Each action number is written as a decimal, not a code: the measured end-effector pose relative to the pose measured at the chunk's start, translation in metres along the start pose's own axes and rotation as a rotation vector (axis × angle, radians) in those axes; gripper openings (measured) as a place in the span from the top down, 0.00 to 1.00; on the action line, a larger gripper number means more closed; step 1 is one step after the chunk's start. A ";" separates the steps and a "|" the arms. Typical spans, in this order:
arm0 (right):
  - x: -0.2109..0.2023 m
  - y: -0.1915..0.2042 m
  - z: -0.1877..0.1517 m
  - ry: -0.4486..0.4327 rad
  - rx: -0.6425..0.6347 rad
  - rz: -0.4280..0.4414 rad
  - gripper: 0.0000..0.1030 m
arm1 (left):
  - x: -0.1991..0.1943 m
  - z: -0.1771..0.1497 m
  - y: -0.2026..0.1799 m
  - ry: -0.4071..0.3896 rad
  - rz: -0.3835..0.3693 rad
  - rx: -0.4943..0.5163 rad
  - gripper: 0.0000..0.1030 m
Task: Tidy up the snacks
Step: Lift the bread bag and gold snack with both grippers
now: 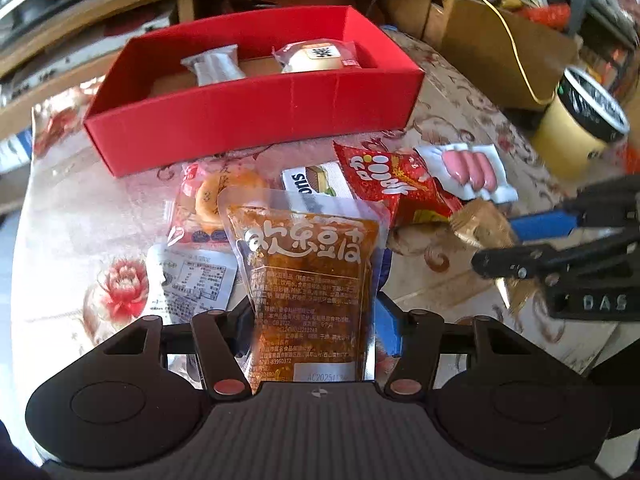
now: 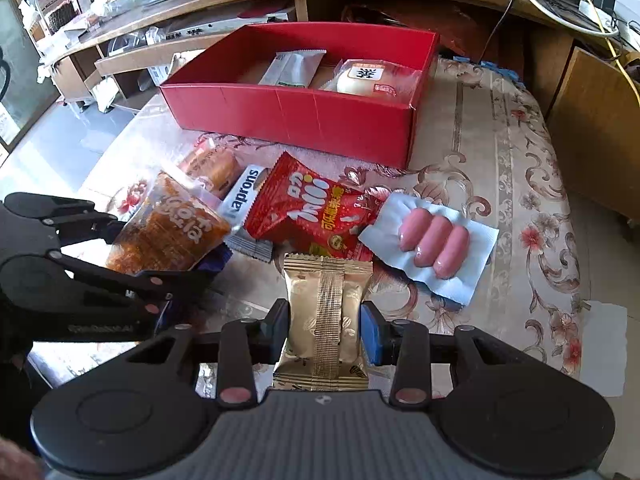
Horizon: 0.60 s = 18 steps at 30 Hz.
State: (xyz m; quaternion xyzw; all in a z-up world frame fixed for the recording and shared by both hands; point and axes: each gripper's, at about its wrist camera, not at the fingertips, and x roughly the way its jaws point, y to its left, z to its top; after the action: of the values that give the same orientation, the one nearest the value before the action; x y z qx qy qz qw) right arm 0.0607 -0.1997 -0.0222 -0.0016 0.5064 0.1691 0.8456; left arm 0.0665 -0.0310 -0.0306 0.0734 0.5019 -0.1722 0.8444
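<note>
Snacks: left view – yellow cup point(image 1: 576, 128); right view – gold packet's point(image 2: 326, 320) seam.

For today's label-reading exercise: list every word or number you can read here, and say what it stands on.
"aprons": white packet.
"DAS": right claw, on its black body.
"AC2025", then blurred: brown pouch, white sticker.
Red bag: lettering upside down, unclear.
Fine print elsewhere: too small.

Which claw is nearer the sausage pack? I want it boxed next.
Right. The right claw, gripping a gold packet, is just beside the sausage pack; the left claw sits beyond the red chip bag.
</note>
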 end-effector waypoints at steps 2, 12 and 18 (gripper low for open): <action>0.001 0.003 0.000 0.004 -0.008 0.006 0.62 | 0.007 -0.001 0.003 0.022 -0.016 -0.018 0.35; 0.005 0.003 0.001 0.018 -0.006 0.020 0.62 | 0.014 -0.004 0.013 0.037 -0.024 -0.055 0.27; 0.003 0.004 0.002 0.011 -0.011 0.029 0.62 | 0.009 -0.005 0.004 0.020 0.010 -0.012 0.37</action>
State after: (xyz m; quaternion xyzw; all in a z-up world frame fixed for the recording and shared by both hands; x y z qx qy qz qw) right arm 0.0622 -0.1946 -0.0236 0.0001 0.5101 0.1843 0.8401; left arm 0.0680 -0.0274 -0.0408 0.0726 0.5108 -0.1642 0.8408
